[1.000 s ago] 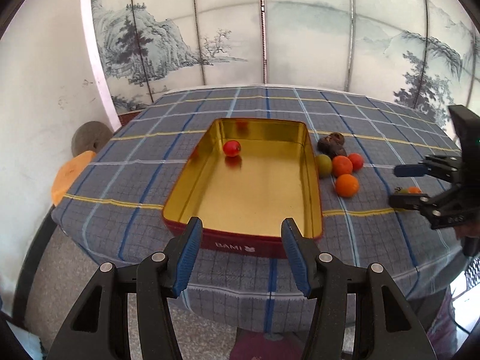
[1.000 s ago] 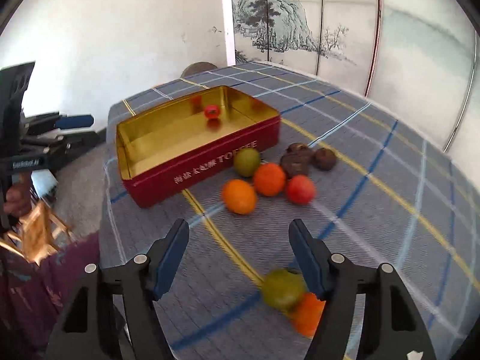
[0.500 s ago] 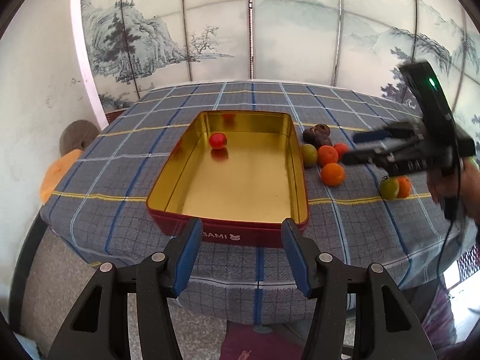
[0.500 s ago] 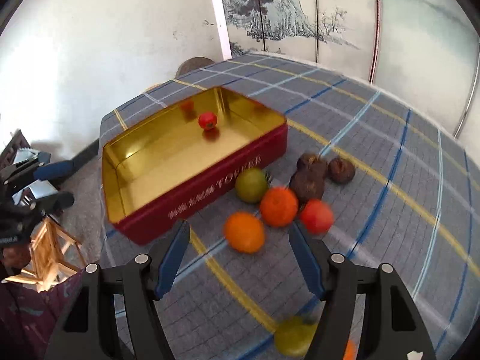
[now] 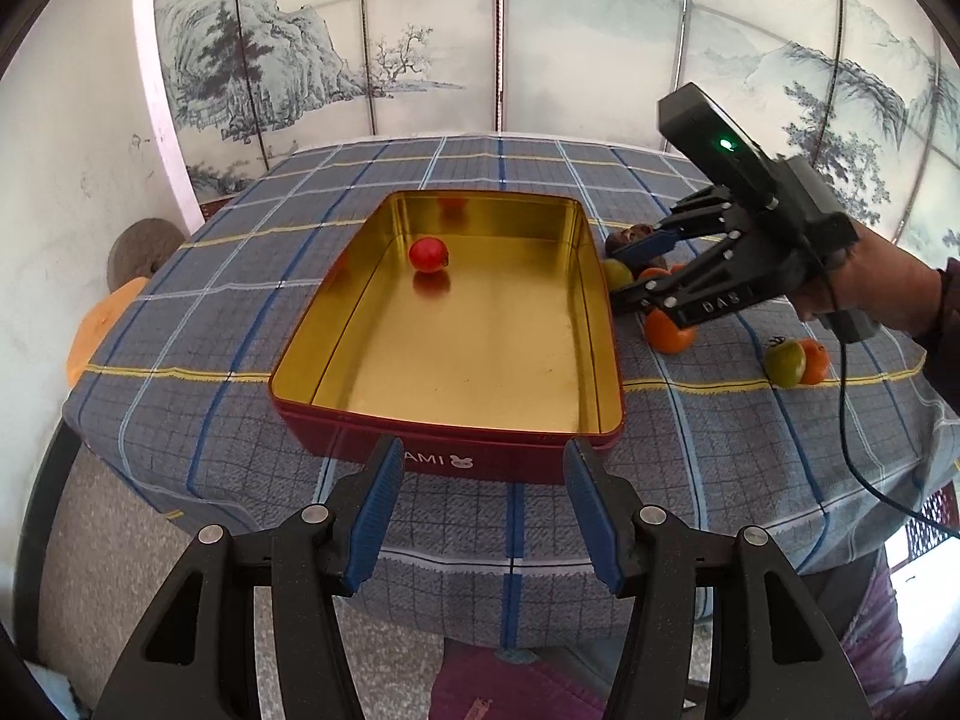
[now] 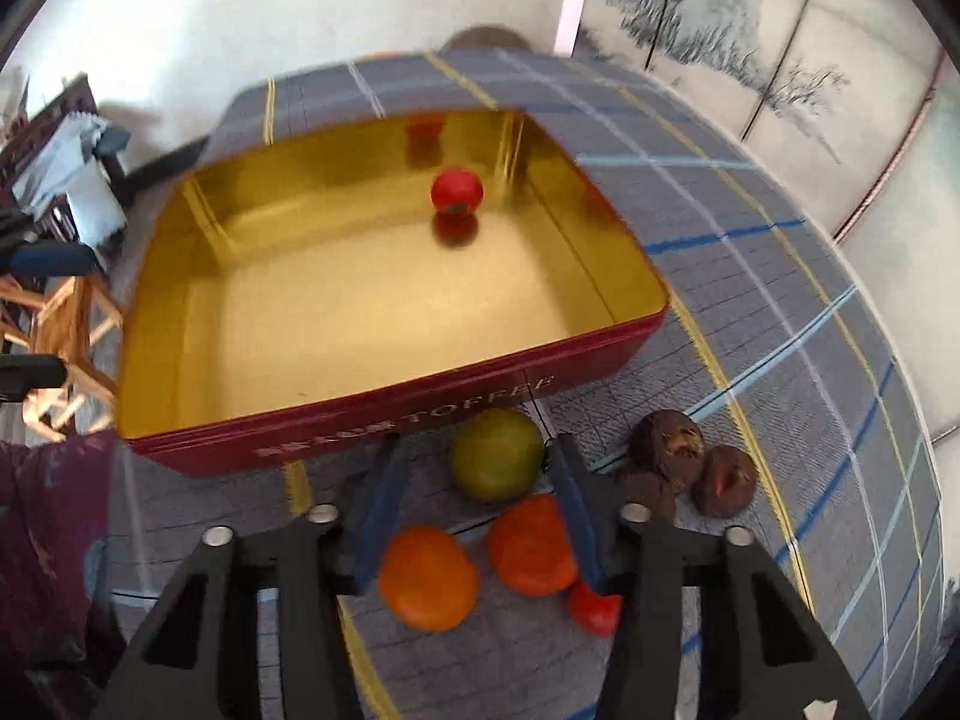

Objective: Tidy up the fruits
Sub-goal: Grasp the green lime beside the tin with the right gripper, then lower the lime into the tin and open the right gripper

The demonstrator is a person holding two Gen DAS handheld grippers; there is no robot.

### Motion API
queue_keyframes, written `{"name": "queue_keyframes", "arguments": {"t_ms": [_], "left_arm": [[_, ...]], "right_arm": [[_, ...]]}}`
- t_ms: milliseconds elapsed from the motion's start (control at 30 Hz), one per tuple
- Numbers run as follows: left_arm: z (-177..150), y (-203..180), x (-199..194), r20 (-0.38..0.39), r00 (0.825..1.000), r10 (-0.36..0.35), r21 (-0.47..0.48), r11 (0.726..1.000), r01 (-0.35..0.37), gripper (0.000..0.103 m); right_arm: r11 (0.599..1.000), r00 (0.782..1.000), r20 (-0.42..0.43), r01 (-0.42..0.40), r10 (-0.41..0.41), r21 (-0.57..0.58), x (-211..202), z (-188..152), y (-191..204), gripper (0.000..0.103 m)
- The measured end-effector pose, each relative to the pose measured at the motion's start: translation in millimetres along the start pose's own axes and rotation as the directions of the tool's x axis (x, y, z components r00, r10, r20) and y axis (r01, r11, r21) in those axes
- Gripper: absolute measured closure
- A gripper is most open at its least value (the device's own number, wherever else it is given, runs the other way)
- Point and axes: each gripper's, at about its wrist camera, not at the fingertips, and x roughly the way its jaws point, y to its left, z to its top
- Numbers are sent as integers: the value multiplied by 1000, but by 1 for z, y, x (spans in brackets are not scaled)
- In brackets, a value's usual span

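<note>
A red tin with a gold inside [image 5: 456,456] [image 6: 360,420] sits on the checked tablecloth and holds one red tomato [image 5: 428,254] [image 6: 456,191]. Beside its long wall lie a green fruit [image 6: 497,453], two orange fruits [image 6: 428,577] [image 6: 528,545], a small red fruit [image 6: 594,606] and dark brown fruits [image 6: 672,441]. My right gripper [image 6: 474,468] [image 5: 624,276] is open, low over this cluster, its fingers on either side of the green fruit. My left gripper [image 5: 480,480] is open and empty at the tin's near short wall.
A second green fruit [image 5: 783,362] and an orange one [image 5: 815,361] lie apart near the table's right edge. A painted folding screen [image 5: 480,36] stands behind the table. A wooden stool [image 6: 66,348] stands off the table beyond the tin.
My right gripper has moved forward and down from the table's edge to the fruit cluster beside the tin. My left gripper has drawn back and risen slightly. The tomato has not moved.
</note>
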Motion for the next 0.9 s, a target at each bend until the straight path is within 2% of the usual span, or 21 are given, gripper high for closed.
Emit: {"name": "queue_keyframes", "arguments": {"t_ms": [33,100,233,367,500,667,900], "left_arm": [[0,0,2,-6,1000,2,0,1000,-2,46],[0,1,3,-14,1000,4,2,1000,-4,46],[2,2,1,-2,1000,-3,-2,1000,3,46],[3,3,-4,10,1000,-23,-12,1000,23,46],[5,2,-9,19,999,-29,-10,1000,29,46],[6,7,-16,30,999,-24,-28,999,25,40],[7,20,-21,38,999,-1,-49,999,3,36]], "right_arm": [[1000,1000,-11,-3,3,10,4,2,-5,59],[999,999,-41,11,-10,35,8,2,-12,70],[997,999,-22,40,-39,66,-8,-5,-16,71],[992,996,58,57,-64,111,-46,-8,-17,71],[994,990,134,26,-41,109,-72,13,-10,70],[998,991,132,23,-30,51,-58,51,3,70],[998,996,82,26,-31,65,-16,79,4,70]]}}
